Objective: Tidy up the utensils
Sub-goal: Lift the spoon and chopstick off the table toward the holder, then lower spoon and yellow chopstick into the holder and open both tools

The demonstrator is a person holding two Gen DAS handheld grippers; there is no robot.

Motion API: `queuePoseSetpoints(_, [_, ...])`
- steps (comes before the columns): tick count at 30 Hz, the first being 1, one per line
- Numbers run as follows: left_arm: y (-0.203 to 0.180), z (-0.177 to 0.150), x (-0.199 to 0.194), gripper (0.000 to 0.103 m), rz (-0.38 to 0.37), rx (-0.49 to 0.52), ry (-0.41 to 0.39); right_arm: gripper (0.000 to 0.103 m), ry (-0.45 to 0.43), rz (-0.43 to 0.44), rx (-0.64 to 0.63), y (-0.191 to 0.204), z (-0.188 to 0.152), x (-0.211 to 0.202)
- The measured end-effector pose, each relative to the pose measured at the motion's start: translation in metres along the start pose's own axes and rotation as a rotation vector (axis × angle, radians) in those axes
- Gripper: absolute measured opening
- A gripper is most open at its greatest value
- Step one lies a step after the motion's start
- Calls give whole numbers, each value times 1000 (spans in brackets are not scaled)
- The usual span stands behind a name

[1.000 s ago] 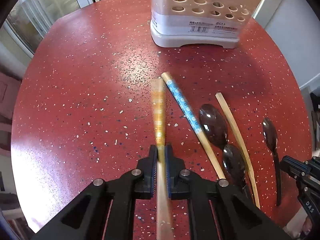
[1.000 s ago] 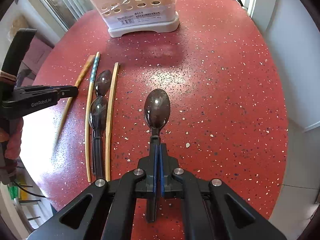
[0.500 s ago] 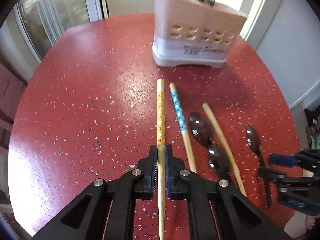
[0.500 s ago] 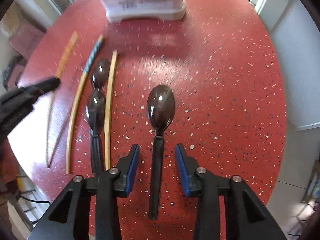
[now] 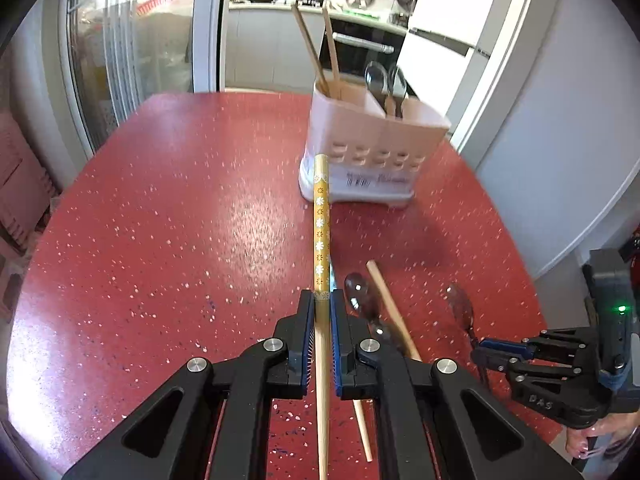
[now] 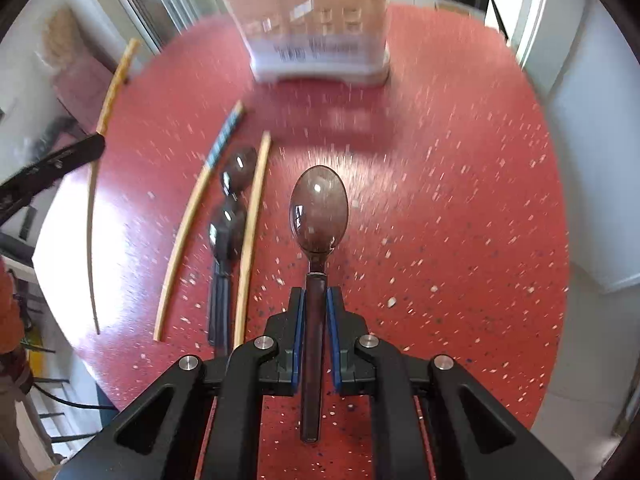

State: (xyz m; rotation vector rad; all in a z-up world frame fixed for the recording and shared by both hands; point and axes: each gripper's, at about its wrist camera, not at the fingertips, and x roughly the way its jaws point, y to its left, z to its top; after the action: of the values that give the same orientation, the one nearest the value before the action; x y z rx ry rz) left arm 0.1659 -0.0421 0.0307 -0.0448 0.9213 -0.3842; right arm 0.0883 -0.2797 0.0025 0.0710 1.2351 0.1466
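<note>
My left gripper (image 5: 322, 304) is shut on a yellow flower-patterned chopstick (image 5: 321, 220) and holds it lifted, pointing at the pink utensil holder (image 5: 372, 152). The holder has two chopsticks (image 5: 320, 52) and two spoons (image 5: 386, 80) standing in it. My right gripper (image 6: 316, 300) is shut on the handle of a dark spoon (image 6: 319, 208), whose bowl points at the holder (image 6: 316, 28). On the red table lie a blue-patterned chopstick (image 6: 200, 200), a plain chopstick (image 6: 251, 236) and two dark spoons (image 6: 230, 200) between them.
The round red speckled table (image 5: 160, 220) ends close on the right, by a white wall (image 5: 560, 140). Glass doors stand to the left. A kitchen counter shows behind the holder.
My left gripper has lifted the yellow chopstick and tilted up toward the holder. My right gripper opened around the spoon handle half a second ago and has shut on it again.
</note>
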Motion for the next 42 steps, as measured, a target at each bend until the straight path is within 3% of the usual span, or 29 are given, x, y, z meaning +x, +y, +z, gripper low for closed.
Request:
queuePoseSetpoints(7, [-7, 12, -23, 37, -22, -18, -73, 12, -202, 96, 0, -11, 6, -59])
queuePoseSetpoints(14, [-12, 43, -45, 37, -39, -37, -167, 12, -336, 136, 2, -10, 34, -91])
queuePoseSetpoints(24, [-16, 97, -47, 37, -47, -53, -254, 12, -421, 175, 15, -15, 90, -100])
queuePoseSetpoints(42, [-16, 211, -1, 37, -24, -51, -410, 12, -551, 177, 30, -32, 211, -86])
